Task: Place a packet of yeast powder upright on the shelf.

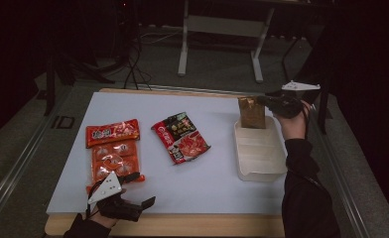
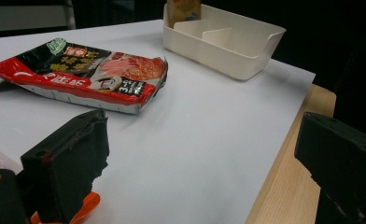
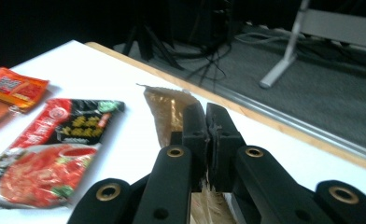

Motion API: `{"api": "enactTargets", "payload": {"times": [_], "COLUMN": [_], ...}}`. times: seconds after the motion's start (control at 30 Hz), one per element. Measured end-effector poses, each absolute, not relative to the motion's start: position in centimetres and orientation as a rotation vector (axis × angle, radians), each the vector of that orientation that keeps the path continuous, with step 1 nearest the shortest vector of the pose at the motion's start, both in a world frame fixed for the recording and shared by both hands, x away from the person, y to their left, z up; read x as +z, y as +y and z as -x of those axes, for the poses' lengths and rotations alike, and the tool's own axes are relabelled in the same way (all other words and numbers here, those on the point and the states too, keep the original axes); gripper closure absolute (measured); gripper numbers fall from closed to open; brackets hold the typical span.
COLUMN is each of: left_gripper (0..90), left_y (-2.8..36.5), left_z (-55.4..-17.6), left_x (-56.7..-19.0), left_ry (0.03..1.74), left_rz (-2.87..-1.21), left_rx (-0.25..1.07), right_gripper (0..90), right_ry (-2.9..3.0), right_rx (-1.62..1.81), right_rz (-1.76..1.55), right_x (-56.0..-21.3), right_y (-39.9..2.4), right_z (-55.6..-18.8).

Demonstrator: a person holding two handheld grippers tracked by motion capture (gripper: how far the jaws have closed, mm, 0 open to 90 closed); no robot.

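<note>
The white tray sits at the right of the high view; the gold pouch stands upright in its far compartment, pinched by the right gripper. Better to lower it straight before letting go. The left gripper, lower left, is spread and empty.

Each hand gripper was black, topped by a grey three-cornered plate: left gripper, right gripper. The right gripper's arms carried brass-ringed pivot holes behind blocky jaws. The person wore black long sleeves.
</note>
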State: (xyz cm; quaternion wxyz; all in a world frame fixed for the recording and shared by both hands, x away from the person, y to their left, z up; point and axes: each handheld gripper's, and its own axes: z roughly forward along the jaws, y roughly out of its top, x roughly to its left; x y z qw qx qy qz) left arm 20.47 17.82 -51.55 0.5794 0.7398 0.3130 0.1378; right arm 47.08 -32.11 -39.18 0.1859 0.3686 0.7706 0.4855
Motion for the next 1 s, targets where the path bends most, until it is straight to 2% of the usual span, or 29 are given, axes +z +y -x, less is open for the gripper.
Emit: {"api": "enactTargets", "payload": {"times": [0.3,0.33,0.4,0.53,0.57,1.0], "left_gripper": [3.6,3.6,3.7,3.6,3.7,4.4], "left_y": [17.8,17.8,17.7,17.6,17.6,17.7], "left_z": [-20.4,-20.4,-20.4,-20.4,-20.4,-20.6], "left_x": [-51.5,-51.5,-51.5,-51.5,-51.6,-51.3], "left_ry": [0.732,0.731,0.731,0.724,0.721,0.743], "left_rz": [-1.731,-1.731,-1.731,-1.733,-1.735,-1.726], "left_rx": [0.323,0.324,0.325,0.326,0.329,0.362], "right_gripper": [86.6,84.8,75.4,73.4,67.6,49.5], "right_ry": [2.071,2.067,2.049,2.029,2.009,1.996], "right_rx": [1.325,1.302,1.305,1.337,1.355,1.418], "right_rz": [-1.184,-1.185,-1.189,-1.184,-1.16,-1.047], "right_x": [-40.3,-40.3,-40.2,-39.5,-38.6,-35.5], "right_y": [-34.6,-34.9,-35.2,-35.3,-35.2,-33.1], "right_z": [-46.5,-46.5,-46.2,-45.7,-45.2,-41.0]}}
